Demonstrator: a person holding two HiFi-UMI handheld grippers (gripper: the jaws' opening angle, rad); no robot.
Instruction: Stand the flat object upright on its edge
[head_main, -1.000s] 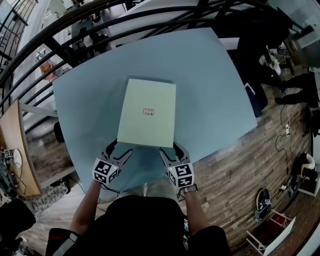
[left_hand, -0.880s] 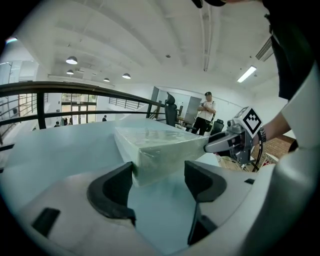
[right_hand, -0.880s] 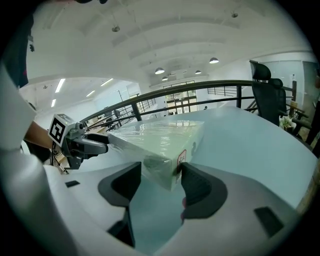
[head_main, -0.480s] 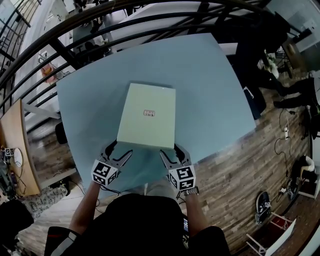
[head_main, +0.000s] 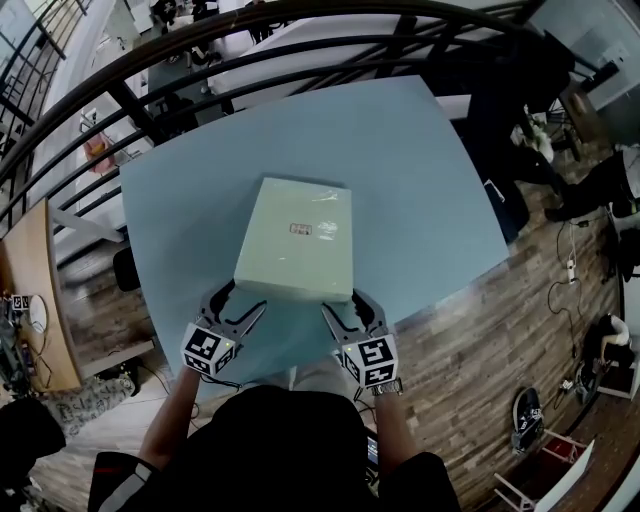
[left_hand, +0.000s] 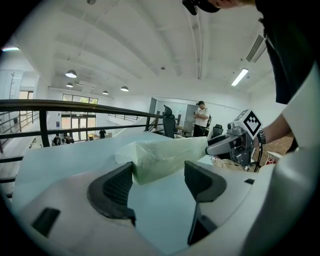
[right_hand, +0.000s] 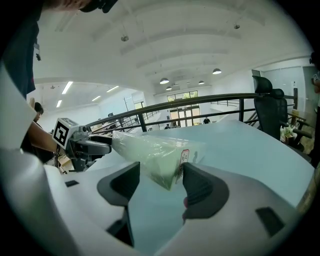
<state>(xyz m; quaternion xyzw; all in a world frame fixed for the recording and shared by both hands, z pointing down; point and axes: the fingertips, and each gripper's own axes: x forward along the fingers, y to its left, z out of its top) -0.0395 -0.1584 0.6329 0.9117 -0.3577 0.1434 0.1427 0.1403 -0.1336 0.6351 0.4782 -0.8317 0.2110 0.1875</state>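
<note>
Both tongs stand wide apart at the near end of the pale green flat box wrapped in clear plastic: the left tongs straddle its near-left corner, the right tongs its near-right corner, neither clamped on it. Judging by this, the task has barely begun: the box lies broad face up on the light blue counter, perhaps slightly raised at the near edge, and the whole tipping-up remains. Its long axis runs straight away from the person.
</note>
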